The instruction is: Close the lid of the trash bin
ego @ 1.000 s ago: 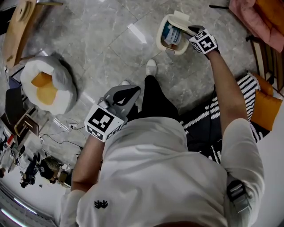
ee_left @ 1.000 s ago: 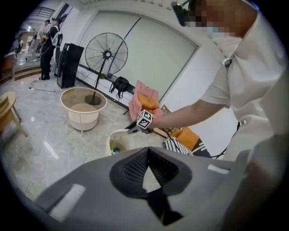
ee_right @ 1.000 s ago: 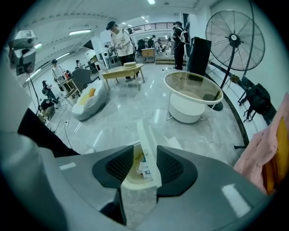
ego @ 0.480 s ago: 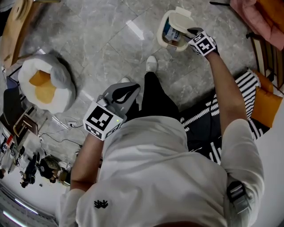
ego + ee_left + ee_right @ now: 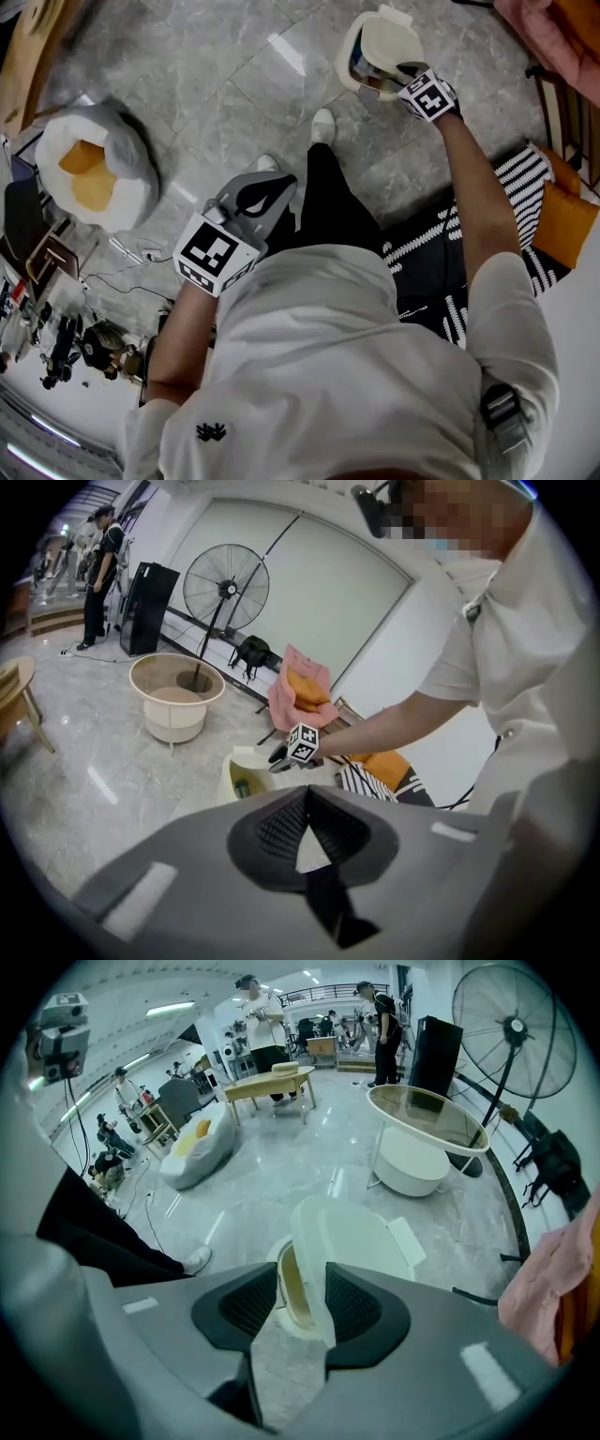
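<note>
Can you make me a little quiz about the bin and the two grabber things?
1. True or false: the lid of the trash bin is shut all the way.
2. What sits between the jaws of the right gripper? A) a cup B) the lid's edge C) nothing
3. Fill in: the left gripper, up by the person's body, holds ____.
Key: 1 false, the lid is tilted and the opening shows beneath it; 2 B; 3 nothing.
</note>
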